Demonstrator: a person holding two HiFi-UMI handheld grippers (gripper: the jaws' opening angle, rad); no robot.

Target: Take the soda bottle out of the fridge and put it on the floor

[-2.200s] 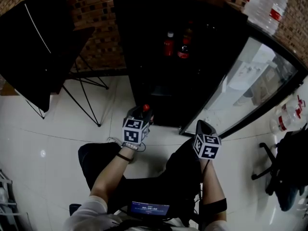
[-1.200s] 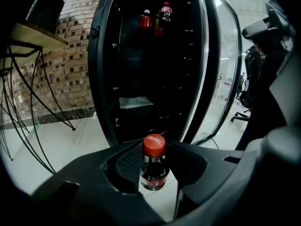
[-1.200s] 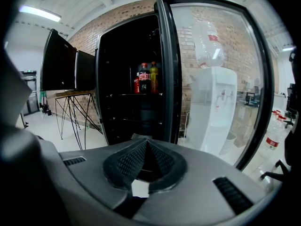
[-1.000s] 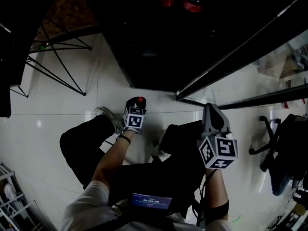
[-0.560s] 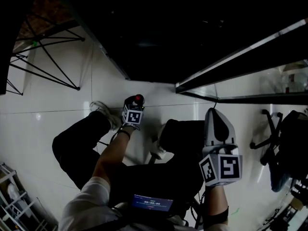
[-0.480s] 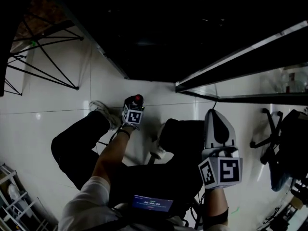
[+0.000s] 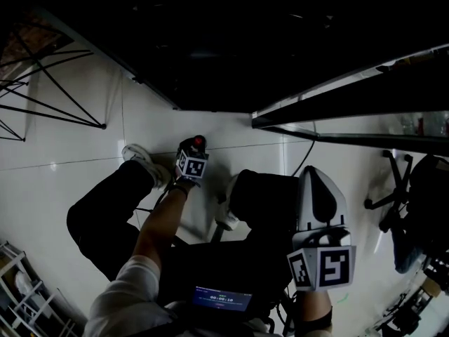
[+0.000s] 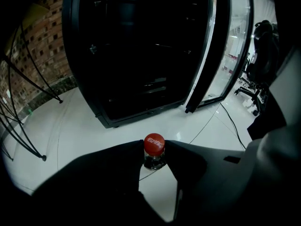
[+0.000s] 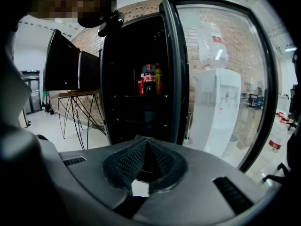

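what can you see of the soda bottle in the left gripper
The soda bottle shows only its top: a red cap with pale print and a clear neck with dark liquid. The left gripper pinches it at cap and neck, its jaws hiding the body. It is low over the white floor before the open fridge; floor contact can't be told.

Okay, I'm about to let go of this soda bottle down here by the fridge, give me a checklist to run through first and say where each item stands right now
1. Grip: left gripper has its jaws clamped on the neck of the soda bottle, just under the red cap. Ok.
2. Bottle upright, cap on top: ok.
3. Bottle base resting on the floor: cannot tell, the jaws hide it.
4. Room around the bottle: a shoe sits close beside the left gripper. Not ok; it could knock the bottle.
5. Right gripper: jaws together, empty, held away from the bottle. Ok.
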